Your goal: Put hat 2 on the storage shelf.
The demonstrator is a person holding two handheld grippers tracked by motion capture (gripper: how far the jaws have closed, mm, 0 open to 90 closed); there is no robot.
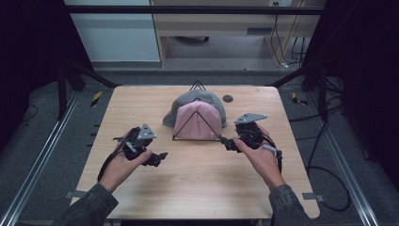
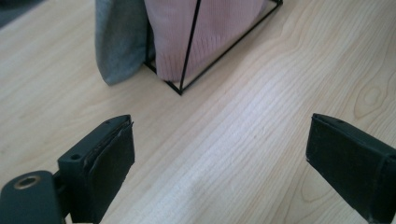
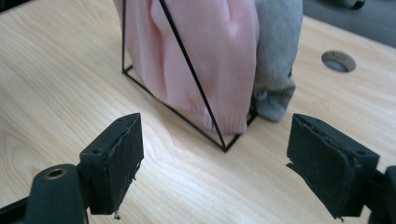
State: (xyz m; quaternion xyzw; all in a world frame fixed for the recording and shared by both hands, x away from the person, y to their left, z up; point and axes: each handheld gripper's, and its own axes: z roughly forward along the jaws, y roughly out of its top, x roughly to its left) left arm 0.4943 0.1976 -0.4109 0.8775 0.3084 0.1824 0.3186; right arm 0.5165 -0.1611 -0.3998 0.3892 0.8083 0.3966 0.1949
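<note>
Pink hat (image 1: pixel 197 121) and grey hat (image 1: pixel 188 101) sit on a wire stand (image 1: pixel 196 127) — left gripper (image 1: pixel 157 157) and right gripper (image 1: pixel 229 142) both gape wide, empty.

We see a light wooden tabletop (image 1: pixel 141 101) standing on grey carpet (image 1: pixel 42 141). Beyond the tabletop's far edge stand a white cabinet (image 1: pixel 117 33) and a pale wooden desk (image 1: pixel 226 21); black cables (image 1: pixel 329 155) trail right of the tabletop.

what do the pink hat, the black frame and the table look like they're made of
Pink hat: soft ribbed knit, probably wool or acrylic; fine vertical ribs show. Black frame: thin rigid rods, likely matte painted metal wire. Table: pale wood grain, smooth, possibly laminate rather than solid wood.
</note>
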